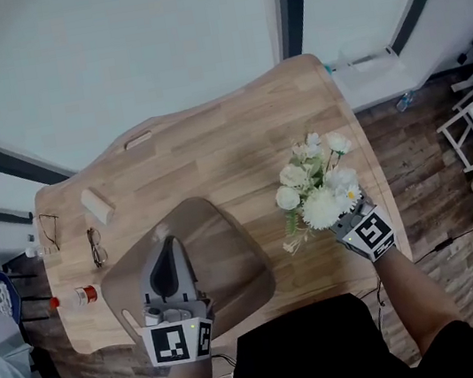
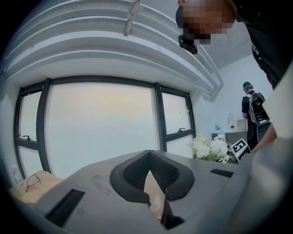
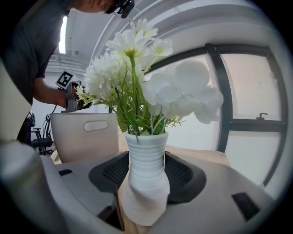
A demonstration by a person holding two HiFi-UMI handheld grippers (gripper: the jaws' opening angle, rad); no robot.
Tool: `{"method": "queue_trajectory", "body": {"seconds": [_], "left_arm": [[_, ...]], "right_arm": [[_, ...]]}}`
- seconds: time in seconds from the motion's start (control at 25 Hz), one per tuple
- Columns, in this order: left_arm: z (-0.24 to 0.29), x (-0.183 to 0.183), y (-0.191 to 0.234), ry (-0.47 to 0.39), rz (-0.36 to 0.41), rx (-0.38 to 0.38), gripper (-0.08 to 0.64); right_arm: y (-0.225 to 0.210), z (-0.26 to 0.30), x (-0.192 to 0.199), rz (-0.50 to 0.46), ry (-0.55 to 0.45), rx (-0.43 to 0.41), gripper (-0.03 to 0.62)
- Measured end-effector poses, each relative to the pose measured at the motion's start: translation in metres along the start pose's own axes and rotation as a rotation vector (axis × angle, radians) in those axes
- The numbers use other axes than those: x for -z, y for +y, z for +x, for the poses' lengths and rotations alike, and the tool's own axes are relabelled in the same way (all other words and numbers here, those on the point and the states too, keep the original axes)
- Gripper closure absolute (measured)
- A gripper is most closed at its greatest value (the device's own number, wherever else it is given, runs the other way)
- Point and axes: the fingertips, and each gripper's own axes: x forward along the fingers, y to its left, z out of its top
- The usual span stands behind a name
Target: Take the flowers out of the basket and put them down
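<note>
1. At the 4 o'clock edge of the bench [image 1: 212,152], at 3 o'clock from the basket [image 1: 230,256] and apart from it, the flowers [image 1: 318,183] are already out; setting them down looks like the step in hand.
2. Right tool [image 3: 145,172] clamps the white ribbed vase [image 3: 146,151] at its waist, jaws fairly wide.
3. Next: seat the base flat, then release without tipping.
4. Left tool [image 1: 171,244], over the basket, is nearly closed, with a tan sliver between its jaws.

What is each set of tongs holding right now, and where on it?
Right tongs clamp the white vase of flowers by its ribbed body. Left tongs pinch the basket by its rim.
</note>
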Motion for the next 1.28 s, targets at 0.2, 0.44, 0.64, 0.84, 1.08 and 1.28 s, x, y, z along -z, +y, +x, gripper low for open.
{"method": "queue_trajectory", "body": {"seconds": [0.2,0.44,0.64,0.84,1.08,1.28], "left_arm": [[-0.018,-0.009,0.006,-0.032,-0.007,-0.020,0.555],[-0.040,-0.022,0.007,-0.066,0.003,-0.021,0.555],[-0.054,-0.038,0.005,-0.105,0.011,-0.014,0.555],[-0.072,-0.050,0.001,-0.141,0.010,-0.017,0.555],[-0.098,-0.045,0.005,-0.137,0.010,-0.040,0.555],[-0.119,-0.039,0.010,-0.124,0.015,-0.063,0.555]], "right_arm": [[-0.002,-0.008,0.009,0.051,0.057,0.024,0.282],[-0.001,-0.030,0.001,0.069,0.052,0.065,0.268],[0.008,-0.054,-0.018,0.072,0.020,0.092,0.268],[0.027,-0.081,-0.030,0.088,0.009,0.110,0.270],[0.036,-0.112,-0.059,0.089,-0.054,0.113,0.342],[0.029,-0.132,-0.084,0.110,-0.107,0.189,0.524]]}}
